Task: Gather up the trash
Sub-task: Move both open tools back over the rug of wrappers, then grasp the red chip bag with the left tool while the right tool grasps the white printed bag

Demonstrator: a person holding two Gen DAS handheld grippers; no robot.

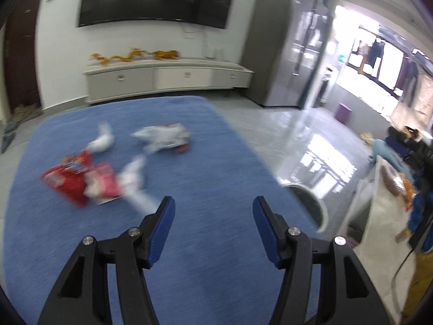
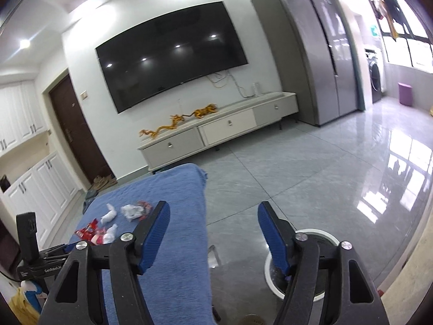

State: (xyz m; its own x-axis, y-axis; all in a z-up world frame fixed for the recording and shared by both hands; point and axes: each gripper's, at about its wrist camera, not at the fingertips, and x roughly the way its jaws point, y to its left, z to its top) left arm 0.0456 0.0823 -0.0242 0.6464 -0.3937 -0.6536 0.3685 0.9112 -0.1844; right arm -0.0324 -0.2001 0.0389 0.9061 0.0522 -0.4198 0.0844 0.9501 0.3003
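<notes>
Trash lies on a blue cloth-covered table: a red snack wrapper, a pink wrapper, white crumpled tissues and a white-and-red bag. The left wrist view is motion-blurred. My left gripper is open and empty above the cloth, right of the trash. My right gripper is open and empty over the table's right edge; the trash lies to its left. A white round bin stands on the floor under its right finger, and shows in the left wrist view.
A TV cabinet with orange dragon figures stands against the far wall under a large TV. A grey fridge is at right. Glossy tiled floor lies right of the table. The left gripper's body shows at lower left.
</notes>
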